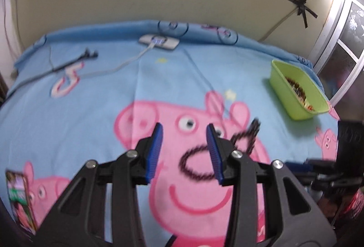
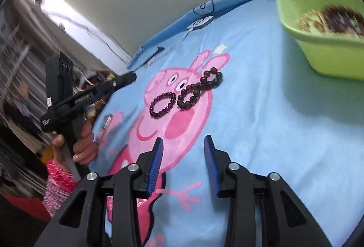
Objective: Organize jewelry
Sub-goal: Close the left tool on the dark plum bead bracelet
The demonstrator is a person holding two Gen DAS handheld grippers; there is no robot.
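A small dark beaded bracelet (image 1: 195, 165) (image 2: 162, 105) lies as a loop on the pig-print bedsheet (image 1: 91, 110). A larger-beaded dark bracelet (image 1: 248, 135) (image 2: 200, 87) lies touching it on its right. My left gripper (image 1: 185, 131) hangs open over the small loop with nothing between its blue pads. In the right wrist view the left gripper (image 2: 130, 76) is held by a hand (image 2: 84, 142) just left of the bracelets. My right gripper (image 2: 183, 140) is open and empty, nearer than the bracelets. A green tub (image 1: 279, 87) (image 2: 329, 60) at the right holds several pieces of jewelry.
A white charger block (image 1: 159, 42) with its cable and a black cable (image 1: 68, 62) lie at the far side near the wall. A printed packet (image 1: 18, 197) sits at the near left edge. A window frame (image 1: 336, 26) stands beyond the tub.
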